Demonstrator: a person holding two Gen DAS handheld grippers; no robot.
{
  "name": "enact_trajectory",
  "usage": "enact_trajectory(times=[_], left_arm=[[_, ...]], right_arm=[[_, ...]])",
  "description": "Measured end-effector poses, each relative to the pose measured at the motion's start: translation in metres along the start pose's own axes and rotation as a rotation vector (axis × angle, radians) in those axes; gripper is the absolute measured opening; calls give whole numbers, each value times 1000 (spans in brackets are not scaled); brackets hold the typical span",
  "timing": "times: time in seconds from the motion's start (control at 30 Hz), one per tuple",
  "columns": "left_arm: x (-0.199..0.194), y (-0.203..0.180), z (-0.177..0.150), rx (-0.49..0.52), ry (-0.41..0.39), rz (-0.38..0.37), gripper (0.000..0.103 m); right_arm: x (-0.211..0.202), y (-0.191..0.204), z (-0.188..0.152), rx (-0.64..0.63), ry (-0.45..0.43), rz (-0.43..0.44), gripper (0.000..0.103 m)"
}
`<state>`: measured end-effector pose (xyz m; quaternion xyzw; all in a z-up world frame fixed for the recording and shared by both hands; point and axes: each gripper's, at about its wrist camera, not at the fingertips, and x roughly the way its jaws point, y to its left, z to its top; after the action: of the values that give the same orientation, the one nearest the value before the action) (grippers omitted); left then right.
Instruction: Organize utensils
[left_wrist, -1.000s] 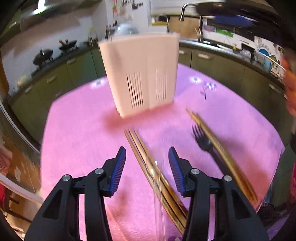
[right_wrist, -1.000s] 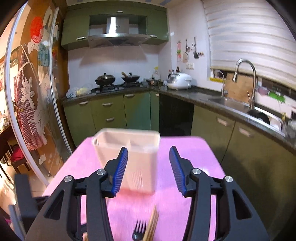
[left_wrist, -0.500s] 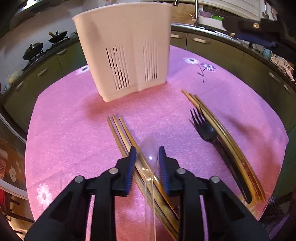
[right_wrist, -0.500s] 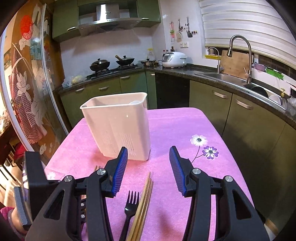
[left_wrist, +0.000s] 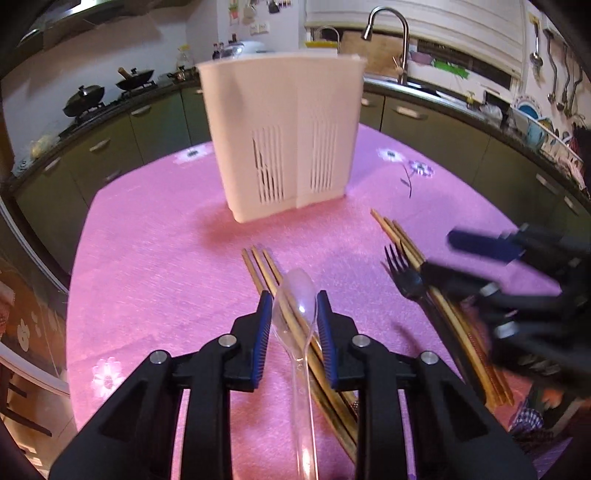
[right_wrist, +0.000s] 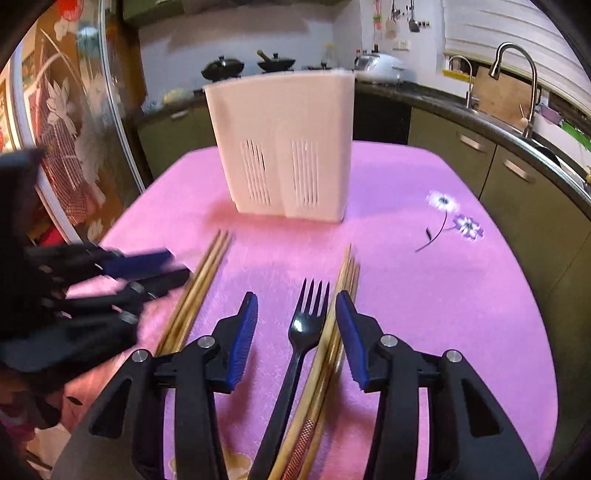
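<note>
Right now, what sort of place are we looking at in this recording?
A home kitchen, almost certainly: woks on a stove, a sink faucet set in a counter over green cabinets, and a rice cooker. The work happens on a table with a pink cloth.

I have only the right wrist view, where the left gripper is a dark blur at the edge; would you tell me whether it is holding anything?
Observer: Yes. In the left wrist view the left gripper is shut on a clear plastic spoon, with its fingers on either side of the bowl.
Operator: Thank you. Which way does the spoon's handle run?
Observer: It runs straight back between the fingers toward the camera, with the bowl pointing forward.
Operator: Is anything underneath the spoon?
Observer: A group of wooden chopsticks lies on the cloth directly below it, crossing at a slant. I cannot tell whether the spoon touches them.
</note>
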<state>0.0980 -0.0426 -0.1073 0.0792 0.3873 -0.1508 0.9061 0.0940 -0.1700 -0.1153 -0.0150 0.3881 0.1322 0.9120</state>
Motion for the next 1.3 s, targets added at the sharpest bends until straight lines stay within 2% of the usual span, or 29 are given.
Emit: enact_trajectory(times=[0.2,0.5,0.87,1.0,1.17,1.2,1.27,1.3], left_arm=[[-15,3,2,-2,-32,-9,24],[-15,4,2,-6,-40,-26,24],[-14,1,5,1,-40,-32,24],[-13,1,6,2,-41,-32,24],[-13,0,6,7,-40,-32,24],[-13,-1,6,8,-39,-31,24],[-13,-1,7,8,-39,-32,24],[-13,-1,6,7,-40,-32,24]], right_arm=[[25,5,-3,6,61,-17,40],[46,14,-3,-13,92,-29,40],[54,10,2,8,102,-45,38],[54,14,2,-2,111,-35,44],[58,12,5,4,105,-50,41],[58,13,5,-5,103,-61,39],[59,13,5,-14,100,-72,26],[58,11,6,-10,100,-77,15]])
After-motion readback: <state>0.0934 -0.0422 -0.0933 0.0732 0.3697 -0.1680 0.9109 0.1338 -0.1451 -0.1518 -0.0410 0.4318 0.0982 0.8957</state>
